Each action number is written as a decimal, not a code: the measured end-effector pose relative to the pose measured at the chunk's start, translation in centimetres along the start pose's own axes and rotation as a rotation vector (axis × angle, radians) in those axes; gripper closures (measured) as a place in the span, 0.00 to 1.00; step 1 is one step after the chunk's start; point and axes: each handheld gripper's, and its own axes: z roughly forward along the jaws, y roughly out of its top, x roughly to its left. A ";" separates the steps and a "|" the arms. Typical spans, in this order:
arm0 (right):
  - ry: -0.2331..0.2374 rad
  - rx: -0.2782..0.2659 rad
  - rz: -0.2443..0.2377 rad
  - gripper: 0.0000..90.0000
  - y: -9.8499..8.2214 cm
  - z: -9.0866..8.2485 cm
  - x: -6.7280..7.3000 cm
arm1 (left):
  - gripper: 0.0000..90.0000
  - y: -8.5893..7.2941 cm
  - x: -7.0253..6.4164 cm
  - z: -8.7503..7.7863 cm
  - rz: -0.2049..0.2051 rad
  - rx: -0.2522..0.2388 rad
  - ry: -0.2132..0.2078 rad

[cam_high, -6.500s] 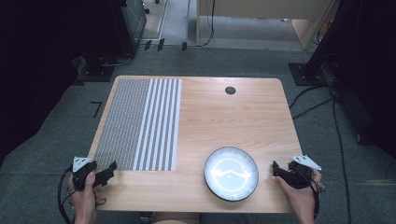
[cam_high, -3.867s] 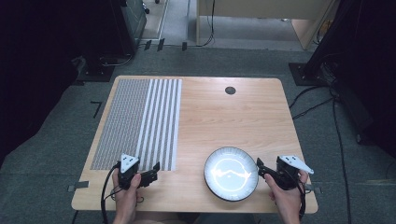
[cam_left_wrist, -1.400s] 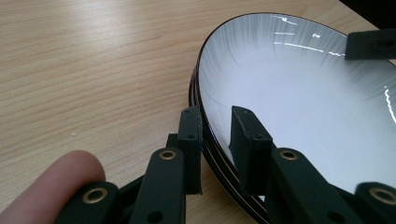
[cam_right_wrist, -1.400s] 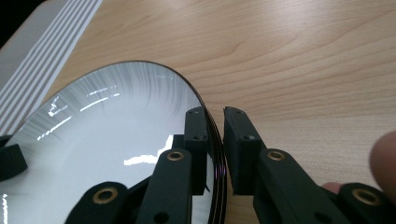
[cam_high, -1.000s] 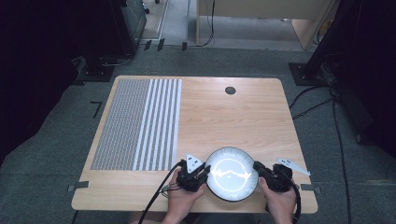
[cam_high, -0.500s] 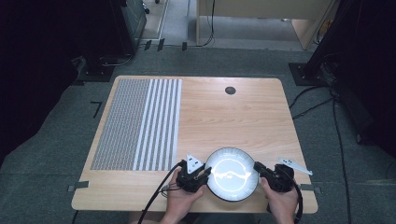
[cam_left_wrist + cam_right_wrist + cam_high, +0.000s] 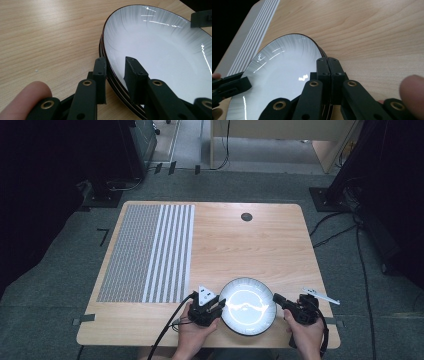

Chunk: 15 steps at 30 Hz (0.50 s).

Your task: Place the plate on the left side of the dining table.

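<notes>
A white plate with a dark rim (image 7: 248, 306) sat near the front edge of the wooden table (image 7: 260, 245), right of a striped placemat (image 7: 150, 252). The right gripper (image 7: 328, 65) was clamped tight on its right rim, while the left gripper (image 7: 115, 65) straddled the left rim, jaws narrowly apart, having just been adjusting. Judging by this, grasping was under way; lifting next would need both grips firm and level
</notes>
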 end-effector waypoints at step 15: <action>0.009 -0.007 0.014 0.98 -0.7 0.8 0.6 | 0.75 0.1 0.7 0.0 -0.073 0.004 -0.057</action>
